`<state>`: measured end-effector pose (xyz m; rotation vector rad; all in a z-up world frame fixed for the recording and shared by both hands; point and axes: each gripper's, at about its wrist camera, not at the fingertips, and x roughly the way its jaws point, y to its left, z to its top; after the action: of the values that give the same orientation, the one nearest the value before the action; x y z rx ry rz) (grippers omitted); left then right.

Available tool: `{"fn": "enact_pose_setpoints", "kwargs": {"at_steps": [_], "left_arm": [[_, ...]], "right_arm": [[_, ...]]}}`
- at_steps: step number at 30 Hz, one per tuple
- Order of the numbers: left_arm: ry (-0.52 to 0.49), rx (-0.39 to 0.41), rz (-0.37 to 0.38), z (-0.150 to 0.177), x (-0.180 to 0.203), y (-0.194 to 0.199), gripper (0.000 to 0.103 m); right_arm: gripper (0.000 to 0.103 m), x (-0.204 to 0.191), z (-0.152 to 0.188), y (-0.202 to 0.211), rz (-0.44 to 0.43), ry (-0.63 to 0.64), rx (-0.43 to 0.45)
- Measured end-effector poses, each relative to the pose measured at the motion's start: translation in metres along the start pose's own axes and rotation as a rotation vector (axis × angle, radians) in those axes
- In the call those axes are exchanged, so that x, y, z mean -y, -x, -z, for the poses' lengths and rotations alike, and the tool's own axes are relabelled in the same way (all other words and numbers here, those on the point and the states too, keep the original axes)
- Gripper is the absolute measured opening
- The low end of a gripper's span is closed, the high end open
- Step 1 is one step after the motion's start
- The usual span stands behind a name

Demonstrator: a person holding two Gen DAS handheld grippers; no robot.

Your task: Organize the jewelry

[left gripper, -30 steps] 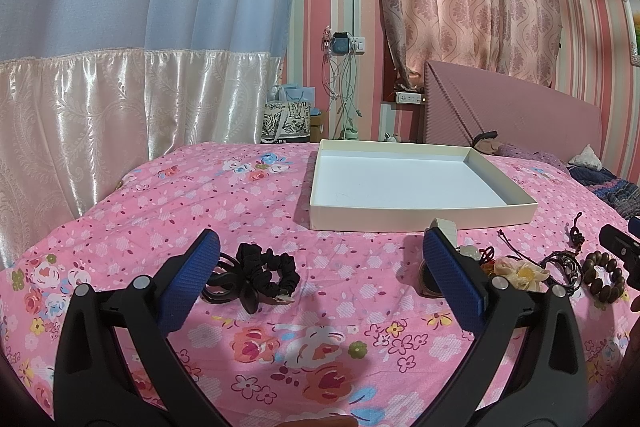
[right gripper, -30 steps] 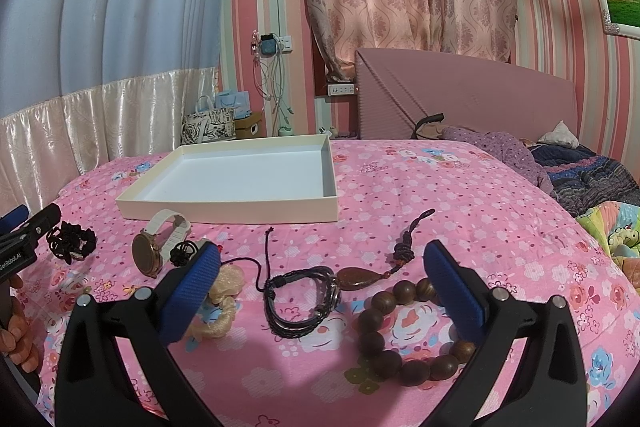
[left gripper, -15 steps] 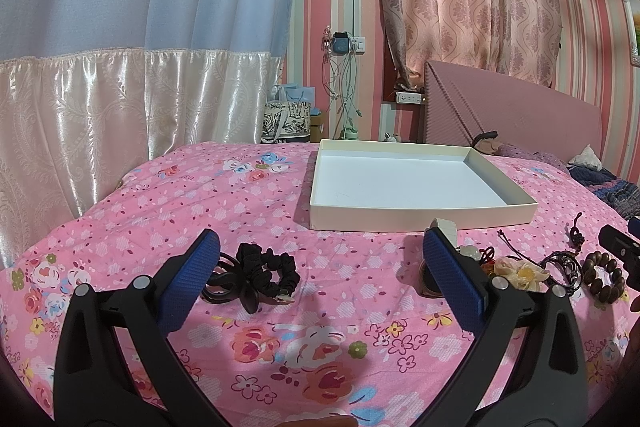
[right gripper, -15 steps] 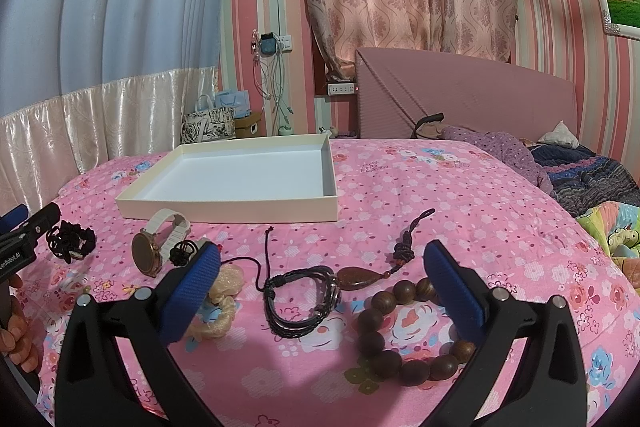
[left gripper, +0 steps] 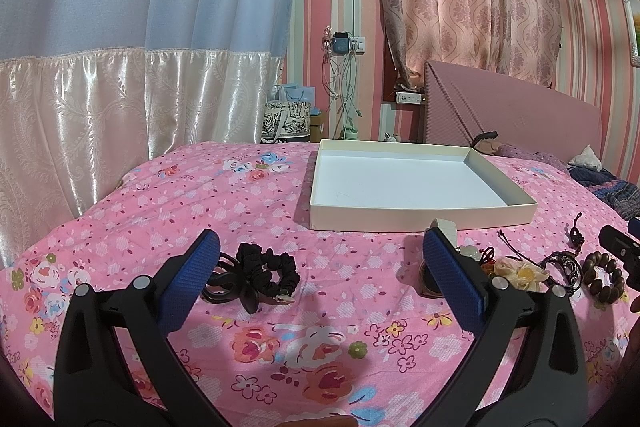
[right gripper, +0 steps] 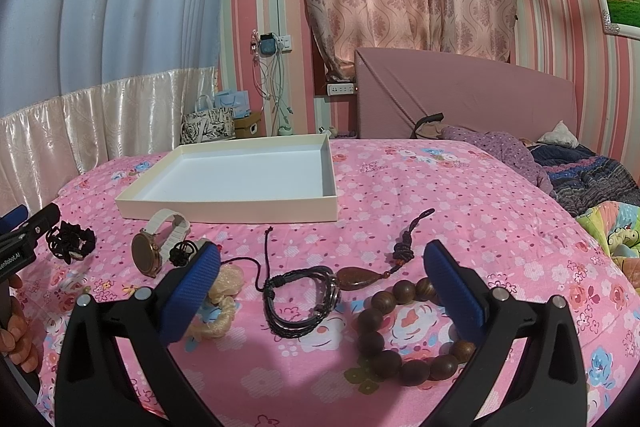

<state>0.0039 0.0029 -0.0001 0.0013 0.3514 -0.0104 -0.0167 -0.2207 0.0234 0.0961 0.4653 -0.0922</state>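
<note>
A shallow white tray (left gripper: 420,219) (right gripper: 224,209) lies on the pink flowered bed, nothing in it. My left gripper (left gripper: 320,267) hovers open over the bedspread; a black scrunchie with a hair clip (left gripper: 260,273) lies just inside its left finger. My right gripper (right gripper: 322,279) is open above a black braided bracelet (right gripper: 298,301), a brown teardrop pendant on a cord (right gripper: 358,279) and a wooden bead bracelet (right gripper: 400,335). A watch with a white strap (right gripper: 154,245) and a cream fabric flower (right gripper: 224,297) lie to its left.
The jewelry lies in a loose row along the near side of the tray. A pink headboard (right gripper: 460,99) and rumpled bedding (right gripper: 580,175) are at the right. Curtains and a wall with hanging cables stand behind the bed. A hand (right gripper: 16,331) holds the left gripper.
</note>
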Motion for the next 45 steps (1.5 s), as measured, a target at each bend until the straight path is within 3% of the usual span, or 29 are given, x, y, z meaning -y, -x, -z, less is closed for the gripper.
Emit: {"fn": "enact_pose_setpoints", "kwargs": {"at_steps": [17, 25, 27, 32, 36, 45], "left_arm": [[0.004, 0.004, 0.0, 0.0, -0.004, 0.003, 0.1], [0.031, -0.01, -0.008, 0.0, -0.005, 0.004, 0.1], [0.039, -0.014, -0.017, 0.0, -0.006, 0.003, 0.1], [0.009, -0.049, 0.0, 0.0, 0.0, -0.001, 0.1], [-0.011, -0.087, 0.014, -0.002, -0.001, -0.004, 0.1], [-0.035, -0.151, -0.016, -0.006, -0.037, -0.02, 0.1]], "right_arm": [[0.101, 0.006, 0.0, 0.001, 0.008, -0.007, -0.005], [0.1, 0.048, 0.009, -0.003, -0.033, -0.154, -0.13], [0.082, 0.041, 0.01, -0.003, -0.036, -0.105, -0.147], [0.068, 0.013, 0.01, -0.006, -0.075, 0.017, -0.188], [0.043, 0.012, 0.009, -0.025, -0.077, 0.048, -0.255], [0.039, 0.009, 0.011, -0.068, -0.092, 0.04, -0.393]]}}
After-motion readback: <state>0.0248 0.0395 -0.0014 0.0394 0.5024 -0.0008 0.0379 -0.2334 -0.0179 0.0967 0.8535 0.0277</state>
